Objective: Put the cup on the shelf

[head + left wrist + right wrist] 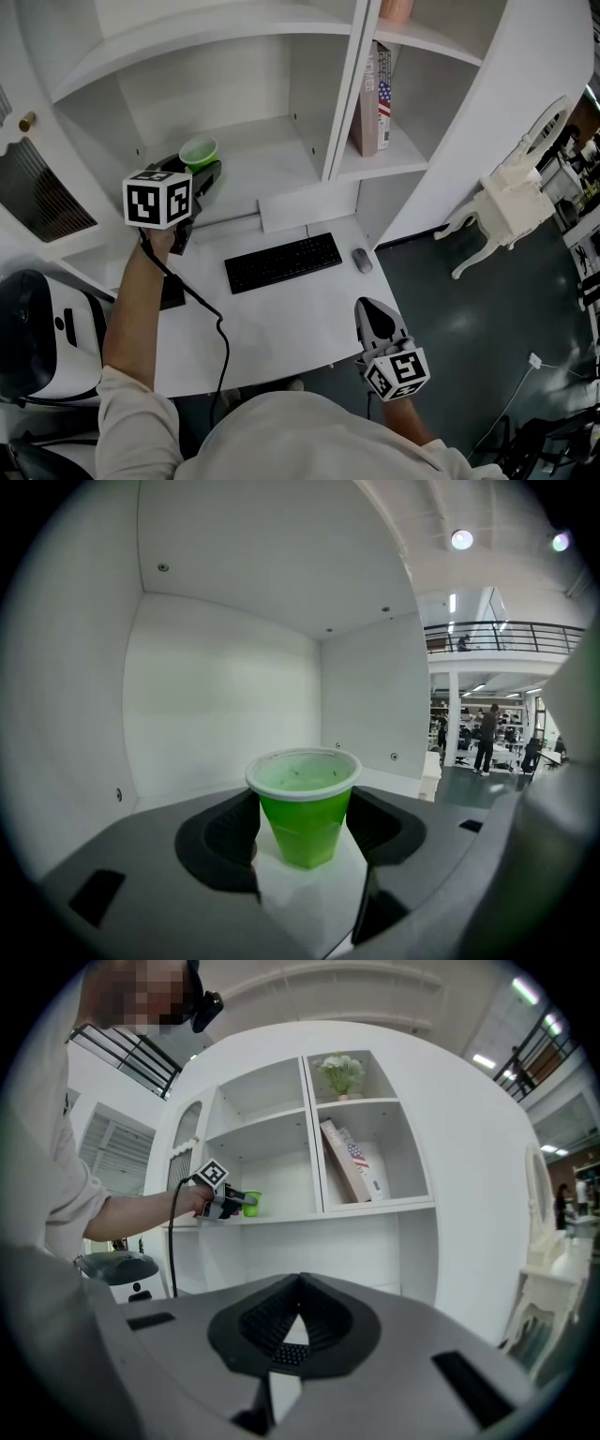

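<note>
A green plastic cup [199, 151] with a white rim stands upright between the jaws of my left gripper [205, 172], inside the lower left compartment of the white shelf [267, 159]. In the left gripper view the cup [305, 808] fills the gap of the left gripper [305, 834], both pads lie against its sides, and its base is at or just over the shelf floor [178, 791]. The right gripper view shows the cup [251, 1204] from afar. My right gripper [376, 315] hovers off the desk's front right corner, its jaws [299, 1288] shut on nothing.
A black keyboard [283, 262] and a mouse [362, 260] lie on the white desk [281, 319] below the shelf. Books [373, 98] lean in the right compartment. A white chair [506, 211] stands to the right, and a white and black device [37, 333] to the left.
</note>
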Demonstrator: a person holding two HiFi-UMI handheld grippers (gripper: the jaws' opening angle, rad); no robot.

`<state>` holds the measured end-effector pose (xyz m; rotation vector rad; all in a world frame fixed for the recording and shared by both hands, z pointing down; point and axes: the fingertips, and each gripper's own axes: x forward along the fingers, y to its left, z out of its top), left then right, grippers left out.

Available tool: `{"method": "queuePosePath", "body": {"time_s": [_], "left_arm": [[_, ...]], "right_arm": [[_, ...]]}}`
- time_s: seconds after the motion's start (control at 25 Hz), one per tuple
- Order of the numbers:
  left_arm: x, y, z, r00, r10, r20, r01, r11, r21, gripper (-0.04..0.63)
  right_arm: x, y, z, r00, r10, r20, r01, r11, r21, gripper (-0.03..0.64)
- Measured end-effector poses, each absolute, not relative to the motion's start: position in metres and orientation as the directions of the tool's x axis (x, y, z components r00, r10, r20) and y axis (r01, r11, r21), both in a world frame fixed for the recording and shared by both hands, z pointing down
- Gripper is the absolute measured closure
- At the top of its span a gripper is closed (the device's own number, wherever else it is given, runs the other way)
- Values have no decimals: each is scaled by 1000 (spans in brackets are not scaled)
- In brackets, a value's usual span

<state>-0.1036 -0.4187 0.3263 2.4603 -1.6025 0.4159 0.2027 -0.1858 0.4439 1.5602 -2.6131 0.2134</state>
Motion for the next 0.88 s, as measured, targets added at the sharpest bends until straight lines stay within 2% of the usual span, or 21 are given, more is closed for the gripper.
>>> {"method": "queuePosePath", "body": {"time_s": [0.88], "left_arm": [[-103, -419, 338, 337, -868, 364, -921, -385, -63, 298]], "right_arm": [[209, -187, 441, -474, -870, 136, -881, 467, -82, 613]]}}
